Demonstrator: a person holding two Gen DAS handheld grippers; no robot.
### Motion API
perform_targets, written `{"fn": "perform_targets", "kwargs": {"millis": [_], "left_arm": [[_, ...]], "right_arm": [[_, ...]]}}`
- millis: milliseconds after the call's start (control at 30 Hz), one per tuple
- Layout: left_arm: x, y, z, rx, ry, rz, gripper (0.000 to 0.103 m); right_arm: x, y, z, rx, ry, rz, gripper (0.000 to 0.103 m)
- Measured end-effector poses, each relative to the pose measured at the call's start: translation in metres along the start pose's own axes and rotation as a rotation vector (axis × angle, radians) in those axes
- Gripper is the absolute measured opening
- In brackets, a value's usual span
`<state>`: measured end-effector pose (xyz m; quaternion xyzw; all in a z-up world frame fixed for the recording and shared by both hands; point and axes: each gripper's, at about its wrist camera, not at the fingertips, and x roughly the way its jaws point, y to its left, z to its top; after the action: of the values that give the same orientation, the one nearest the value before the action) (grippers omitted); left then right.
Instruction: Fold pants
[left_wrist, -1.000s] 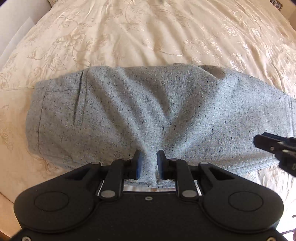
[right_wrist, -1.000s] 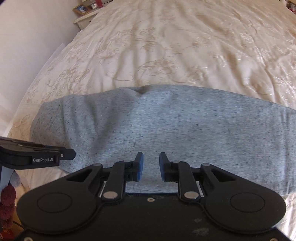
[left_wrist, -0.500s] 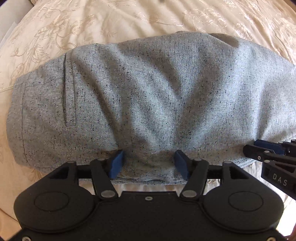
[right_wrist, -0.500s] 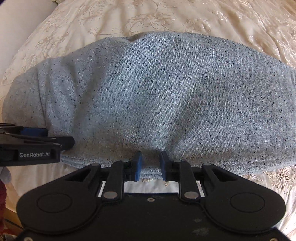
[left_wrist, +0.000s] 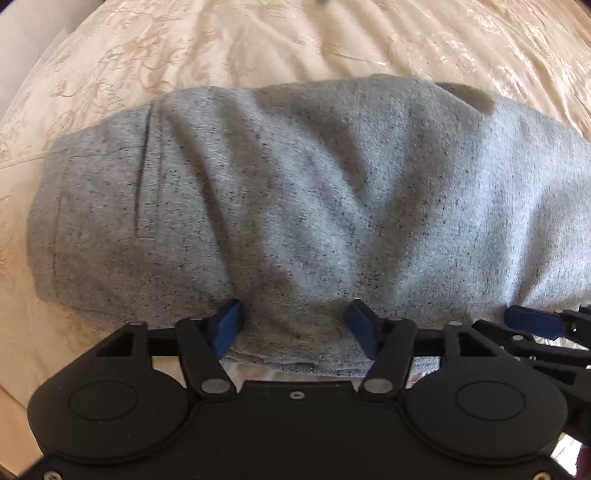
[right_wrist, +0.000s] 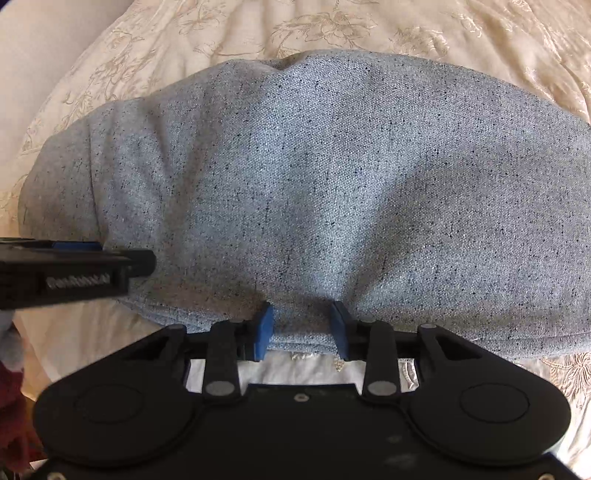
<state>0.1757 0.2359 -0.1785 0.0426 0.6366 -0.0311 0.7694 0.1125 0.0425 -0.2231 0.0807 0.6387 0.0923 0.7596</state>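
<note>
Both hand-held grippers sit lower vs a sec ago, pants fill more of each view, and jaws that pinched the near hem are now spread. Left hand-held gripper (left_wrist: 293, 328): blue pads apart, closing a bit, grey fabric edge between them, not pinched. Right hand-held gripper (right_wrist: 302, 328): jaws opening, hem between pads, no clamp. Pants (left_wrist: 295, 206), grey speckled, lie folded lengthwise on the bed (left_wrist: 258, 44) w/ cream embroidered cover, pocket seam at left.
</note>
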Motion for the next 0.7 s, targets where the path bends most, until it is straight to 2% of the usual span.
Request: {"fn": "perform_targets", "kwargs": {"millis": [100, 267, 400, 500, 567, 633, 700], "left_arm": [[-0.023, 0.02, 0.014, -0.087, -0.026, -0.041, 0.056], [-0.045, 0.036, 0.043, -0.126, -0.126, 0.011, 0.056], [-0.022, 0.054, 0.048, -0.187, -0.07, 0.034, 0.056], [0.004, 0.076, 0.041, -0.23, 0.027, 0.048, 0.06], [0.021, 0.089, 0.03, -0.242, 0.1, 0.022, 0.06], [0.023, 0.093, 0.023, -0.24, 0.091, -0.002, 0.061], [0.022, 0.089, 0.023, -0.21, 0.088, 0.009, 0.061]], "right_arm": [[0.0, -0.013, 0.006, 0.021, 0.029, 0.047, 0.037], [-0.008, -0.022, 0.008, 0.054, 0.074, 0.109, 0.035], [-0.025, -0.021, 0.016, 0.029, 0.043, 0.119, 0.037], [-0.046, -0.018, 0.031, -0.011, -0.027, 0.129, 0.036], [-0.058, -0.014, 0.048, -0.057, -0.081, 0.116, 0.037], [-0.063, -0.008, 0.065, -0.113, -0.123, 0.101, 0.037], [-0.059, -0.001, 0.084, -0.138, -0.147, 0.1, 0.037]]}}
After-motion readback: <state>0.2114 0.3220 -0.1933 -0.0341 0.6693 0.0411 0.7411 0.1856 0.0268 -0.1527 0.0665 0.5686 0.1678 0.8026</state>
